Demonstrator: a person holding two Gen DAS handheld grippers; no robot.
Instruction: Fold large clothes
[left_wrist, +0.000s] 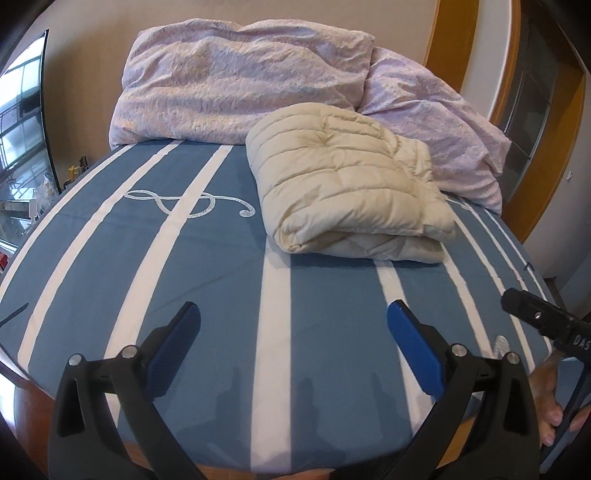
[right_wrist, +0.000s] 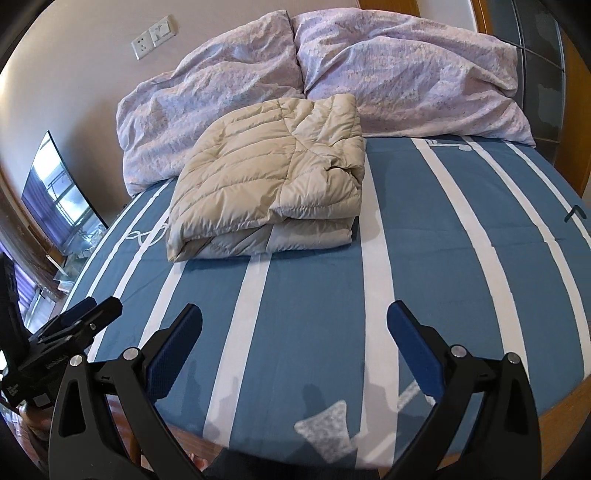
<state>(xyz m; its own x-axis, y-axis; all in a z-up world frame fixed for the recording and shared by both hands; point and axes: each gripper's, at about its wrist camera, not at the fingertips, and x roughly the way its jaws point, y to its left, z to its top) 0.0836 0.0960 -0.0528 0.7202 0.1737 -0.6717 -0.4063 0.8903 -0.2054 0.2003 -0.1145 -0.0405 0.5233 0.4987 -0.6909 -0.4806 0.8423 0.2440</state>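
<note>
A cream quilted down jacket (left_wrist: 351, 188) lies folded into a thick bundle on the blue bed sheet with white stripes (left_wrist: 221, 258); the right wrist view shows the jacket (right_wrist: 269, 188) left of centre. My left gripper (left_wrist: 293, 314) hovers open over the near part of the bed, well short of the jacket, nothing between its blue pads. My right gripper (right_wrist: 293, 314) is open too, above the sheet (right_wrist: 314, 295) near the foot edge. The left gripper's body (right_wrist: 74, 325) shows at the left of the right wrist view, and the right gripper's body (left_wrist: 543, 317) at the right of the left wrist view.
Two crumpled lilac pillows (left_wrist: 236, 77) (left_wrist: 436, 122) lean against the wall behind the jacket. A wooden bed frame (right_wrist: 561, 417) rims the mattress. A window (left_wrist: 22, 122) is on the left, a wall socket (right_wrist: 153, 35) above the pillows. A person's hand (left_wrist: 554, 402) holds the right gripper.
</note>
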